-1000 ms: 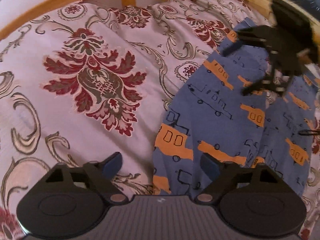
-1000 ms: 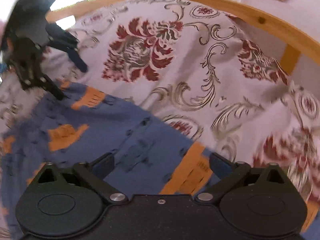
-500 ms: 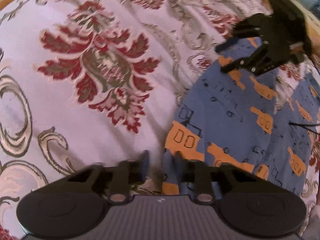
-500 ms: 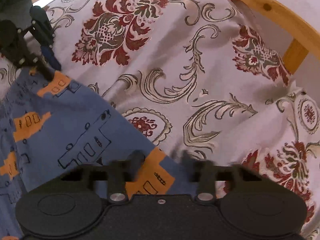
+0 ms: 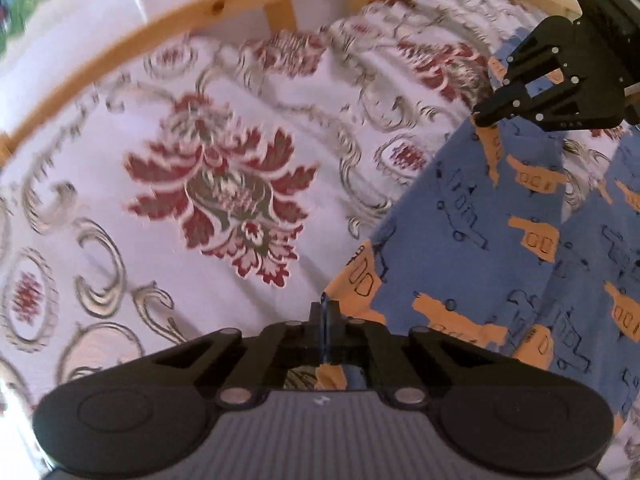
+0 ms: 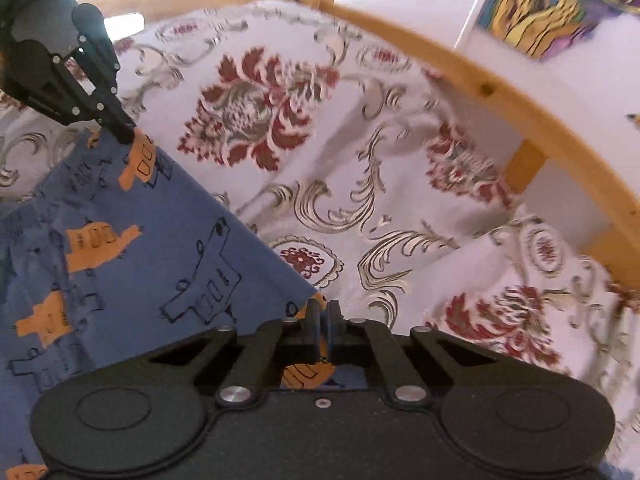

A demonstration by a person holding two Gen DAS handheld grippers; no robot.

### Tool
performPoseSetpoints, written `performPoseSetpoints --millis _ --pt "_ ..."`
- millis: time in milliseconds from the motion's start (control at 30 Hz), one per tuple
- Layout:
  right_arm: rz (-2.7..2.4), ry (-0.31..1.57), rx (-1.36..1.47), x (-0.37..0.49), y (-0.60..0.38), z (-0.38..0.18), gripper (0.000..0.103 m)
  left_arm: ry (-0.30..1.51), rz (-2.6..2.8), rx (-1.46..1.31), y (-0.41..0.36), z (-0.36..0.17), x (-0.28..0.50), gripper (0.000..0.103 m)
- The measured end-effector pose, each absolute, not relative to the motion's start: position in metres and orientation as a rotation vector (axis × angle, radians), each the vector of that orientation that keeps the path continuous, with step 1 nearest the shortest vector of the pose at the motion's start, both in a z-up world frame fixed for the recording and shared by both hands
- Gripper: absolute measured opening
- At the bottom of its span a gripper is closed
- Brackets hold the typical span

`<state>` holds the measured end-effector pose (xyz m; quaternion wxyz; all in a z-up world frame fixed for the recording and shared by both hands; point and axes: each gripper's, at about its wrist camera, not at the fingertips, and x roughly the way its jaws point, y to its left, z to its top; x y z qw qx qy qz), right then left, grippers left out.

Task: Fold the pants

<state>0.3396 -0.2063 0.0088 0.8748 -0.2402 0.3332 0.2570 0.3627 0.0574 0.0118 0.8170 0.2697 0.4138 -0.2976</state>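
Pants (image 5: 492,256) lie spread on the bed (image 5: 120,208), blue cloth printed with orange vehicles and dark line drawings. One straight edge of them is stretched taut between the two grippers and lifted a little off the bedspread.

Left gripper (image 5: 325,312): jaws pressed together, pinching an orange-printed corner of the pants. Cloth shows both ahead of the fingertips and behind them, between the finger arms. In the right wrist view the same gripper (image 6: 124,134) sits at upper left, its tip biting the far corner of the blue cloth.

Right gripper (image 6: 323,314): jaws pressed together on the other corner of that edge, an orange patch caught between the fingers and more orange cloth visible below them. In the left wrist view it (image 5: 482,118) appears at upper right, tip closed on the cloth's top corner.

Bedspread is pale, with red floral medallions and grey-gold scrolls. Wooden bed frame (image 6: 520,108) curves round the far side of the mattress; a white wall behind it carries a picture (image 6: 560,4) in yellow and purple. Both views show motion blur toward the edges.
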Motion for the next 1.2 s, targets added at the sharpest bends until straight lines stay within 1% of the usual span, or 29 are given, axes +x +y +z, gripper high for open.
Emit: performPoseSetpoints --millis 267,500,733,967,1100,1200 --pt "0.445 0.579 -0.478 0.252 -0.215 0.044 0.001 0.668 -0.692 0.674 0.057 0.047 0.279 0.0" --pt "0.418 0.559 -0.423 0.161 -0.214 0.036 0.001 0.562 -0.818 0.891 0.054 0.036 0.189 0.0" --pt "0.407 0.626 -0.39 0.091 -0.202 0.0 0.001 0.583 -0.924 1.085 0.05 -0.006 0.134 0.0" --pt "0.409 0.665 -0.383 0.062 -0.187 -0.023 0.001 0.684 -0.978 1.171 0.054 -0.038 0.126 0.001" --pt "0.409 0.673 -0.38 0.055 -0.187 -0.029 0.001 0.752 -0.993 1.168 0.06 -0.043 0.13 0.012" --pt "0.411 0.691 -0.384 0.05 -0.185 -0.036 0.001 0.787 -0.993 1.16 0.062 -0.045 0.132 0.014"
